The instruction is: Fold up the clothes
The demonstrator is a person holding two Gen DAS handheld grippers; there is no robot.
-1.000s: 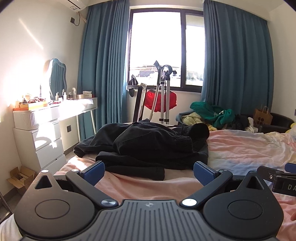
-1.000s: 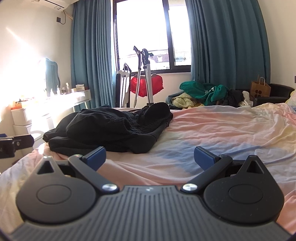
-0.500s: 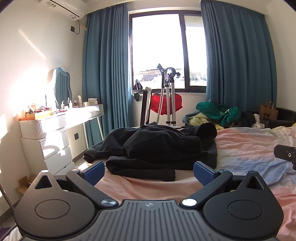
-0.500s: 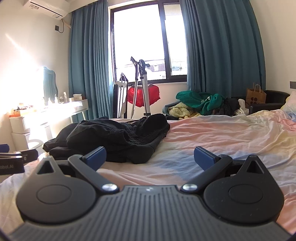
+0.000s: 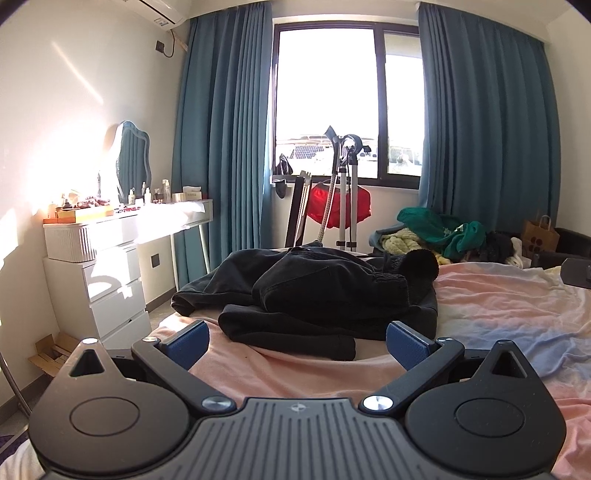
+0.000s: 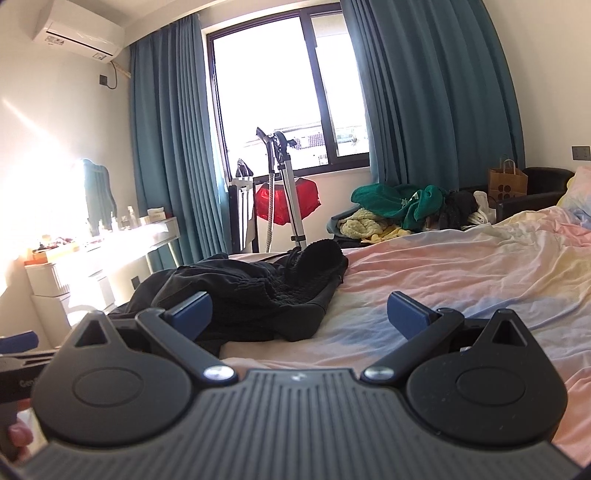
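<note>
Left gripper (image 5: 297, 341) at bottom center of its view, jaws spread wide, nothing btwn the blue pads, hovering over pink bedsheet (image 5: 517, 314). Right gripper (image 6: 299, 312) likewise spread and empty. Black clothes (image 5: 325, 291) lie crumpled mid-frame on the bed, just beyond left gripper; in right wrist view they sit center-left (image 6: 258, 295).

We are in a home bedroom. A bed (image 6: 480, 266) with a rumpled pastel sheet fills the foreground; a white dressing table (image 5: 110, 236) carries a mirror (image 5: 131, 162) and small bottles. Blue curtains (image 5: 221, 147) frame a window (image 5: 347, 99), an air conditioner (image 6: 79, 31) hangs on the wall, and loose clothes (image 6: 399, 206) lie heaped beyond the bed.
</note>
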